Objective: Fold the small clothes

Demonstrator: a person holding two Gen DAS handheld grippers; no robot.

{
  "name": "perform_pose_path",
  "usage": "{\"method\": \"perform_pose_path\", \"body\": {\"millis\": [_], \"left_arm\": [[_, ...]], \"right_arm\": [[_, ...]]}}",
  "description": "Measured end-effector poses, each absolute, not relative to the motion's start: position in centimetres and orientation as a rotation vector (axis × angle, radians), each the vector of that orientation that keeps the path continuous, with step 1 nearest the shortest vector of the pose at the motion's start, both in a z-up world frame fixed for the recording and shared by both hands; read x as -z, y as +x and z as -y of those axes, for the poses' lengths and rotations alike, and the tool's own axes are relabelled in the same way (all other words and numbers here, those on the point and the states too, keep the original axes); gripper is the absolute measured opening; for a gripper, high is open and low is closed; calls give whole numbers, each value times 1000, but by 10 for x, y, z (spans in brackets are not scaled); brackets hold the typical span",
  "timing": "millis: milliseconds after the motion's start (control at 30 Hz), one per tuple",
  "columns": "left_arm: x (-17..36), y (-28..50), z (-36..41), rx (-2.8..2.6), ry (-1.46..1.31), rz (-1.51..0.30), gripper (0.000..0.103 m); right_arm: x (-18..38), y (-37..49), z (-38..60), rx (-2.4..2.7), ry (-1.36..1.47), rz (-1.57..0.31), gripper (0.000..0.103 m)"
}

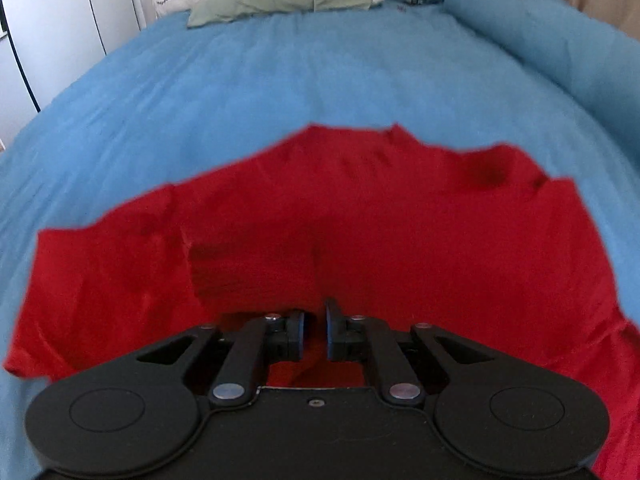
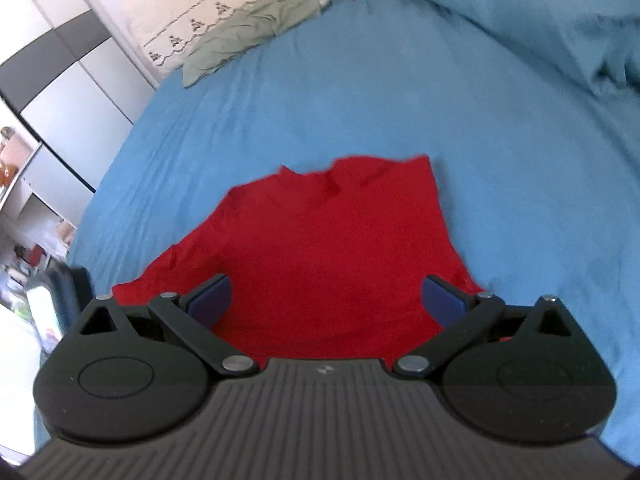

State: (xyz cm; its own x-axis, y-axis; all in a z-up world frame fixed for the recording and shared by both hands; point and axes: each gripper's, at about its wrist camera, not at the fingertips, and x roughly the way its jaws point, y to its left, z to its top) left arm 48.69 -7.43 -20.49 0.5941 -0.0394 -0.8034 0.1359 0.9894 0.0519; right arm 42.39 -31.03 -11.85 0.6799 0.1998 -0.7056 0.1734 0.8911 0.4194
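Lying beneath both, the red shirt (image 1: pixel 320 220) is pinched by the left claw (image 1: pixel 315 330); the right claw (image 2: pixel 326 300) hovers spread.

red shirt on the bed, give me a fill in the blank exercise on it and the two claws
1. The shirt lying on the bed is ____ in colour.
2. The bedsheet under it is ____.
3. The left claw is ____ on a fold of the shirt.
4. The right claw hangs over the shirt with its jaws ____.

Missing words: red; blue; shut; open
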Motion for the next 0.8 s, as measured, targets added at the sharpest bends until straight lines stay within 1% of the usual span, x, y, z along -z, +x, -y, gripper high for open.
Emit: {"method": "perform_pose_path", "body": {"millis": [33,67,100,133,167,200,300,433,600,800], "left_arm": [[207,481,79,96,112,-924,17],[207,481,79,95,112,-916,31],[205,480,79,107,106,-910,41],[203,479,78,123,98,-906,62],[200,476,76,131,93,-899,69],[195,474,73,133,92,-888,73],[178,464,64,129,102,-873,74],[156,449,28,63,106,-845,74],[141,440,-24,2,83,-840,74],[138,436,-76,-37,121,-830,74]], "right_arm": [[124,424,314,-17,479,-838,103],[129,424,316,-19,469,-844,103],[133,424,320,-20,460,-848,103],[136,424,323,-22,457,-850,103],[138,424,325,-25,457,-853,103],[138,425,327,-29,456,-852,103],[131,425,325,-39,416,-843,103],[114,430,307,-71,320,-842,103],[95,444,253,-192,189,-849,103],[107,471,169,-304,76,-842,103]]}}
